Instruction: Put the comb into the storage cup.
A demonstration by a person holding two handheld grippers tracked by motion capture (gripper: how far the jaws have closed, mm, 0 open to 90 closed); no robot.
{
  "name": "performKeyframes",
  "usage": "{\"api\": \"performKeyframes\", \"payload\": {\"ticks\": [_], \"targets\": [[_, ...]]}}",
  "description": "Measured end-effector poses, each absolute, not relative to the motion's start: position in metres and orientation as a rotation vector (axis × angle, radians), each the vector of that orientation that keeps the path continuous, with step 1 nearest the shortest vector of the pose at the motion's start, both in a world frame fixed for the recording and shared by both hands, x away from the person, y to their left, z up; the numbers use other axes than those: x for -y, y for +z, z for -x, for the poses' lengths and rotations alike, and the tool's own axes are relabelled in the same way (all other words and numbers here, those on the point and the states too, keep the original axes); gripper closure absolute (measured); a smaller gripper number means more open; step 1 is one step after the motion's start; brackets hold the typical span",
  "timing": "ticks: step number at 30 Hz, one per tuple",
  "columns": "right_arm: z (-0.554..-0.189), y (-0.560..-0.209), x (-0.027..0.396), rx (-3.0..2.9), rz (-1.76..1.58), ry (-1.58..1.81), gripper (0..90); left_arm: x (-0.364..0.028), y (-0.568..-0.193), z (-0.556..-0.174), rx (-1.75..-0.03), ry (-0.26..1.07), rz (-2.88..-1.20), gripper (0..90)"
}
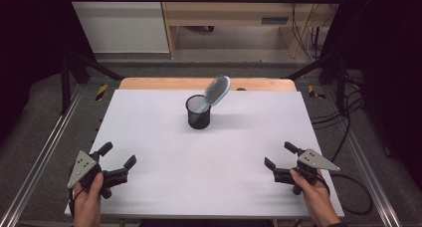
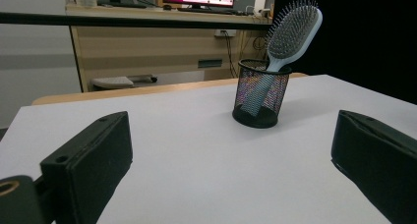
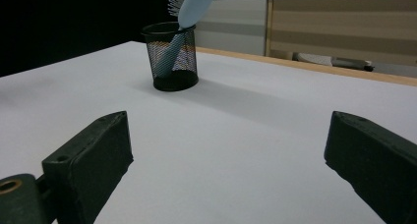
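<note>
Hairbrush (image 1: 217, 91) (pale blue) tilted in cup (image 1: 198, 112)

A white table (image 1: 209, 162) is carrying a single black mesh cup (image 1: 198, 112), which is standing upright toward the far side, near the middle of its width. A light blue hairbrush (image 1: 215, 92) is leaning in the cup, handle down, its head tilting out over the rim. A wooden edge (image 1: 149, 83) is showing along the table's far side.
</note>
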State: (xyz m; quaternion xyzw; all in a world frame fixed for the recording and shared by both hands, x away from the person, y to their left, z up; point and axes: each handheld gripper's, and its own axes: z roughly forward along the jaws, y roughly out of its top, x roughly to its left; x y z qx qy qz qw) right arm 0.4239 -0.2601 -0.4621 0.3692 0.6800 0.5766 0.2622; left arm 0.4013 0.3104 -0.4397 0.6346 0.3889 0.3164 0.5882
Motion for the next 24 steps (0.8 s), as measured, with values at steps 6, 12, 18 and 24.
{"api": "performKeyframes", "payload": {"ticks": [6,12,18,24], "targets": [[-0.426,-0.463,0.253,-1.854,-0.979,1.573,4.1,-0.310,-0.440,-0.401,-0.904,0.736,-1.478,2.0],[-0.428,-0.463,0.245,-1.877,-0.951,1.576,4.1,-0.309,-0.439,-0.401,-0.894,0.733,-1.473,2.0],[-0.430,-0.463,0.242,-1.865,-0.949,1.598,4.2,-0.309,-0.440,-0.402,-0.887,0.734,-1.475,2.0],[-0.433,-0.465,0.233,-1.873,-0.944,1.643,4.4,-0.307,-0.441,-0.403,-0.889,0.737,-1.486,2.0]]}}
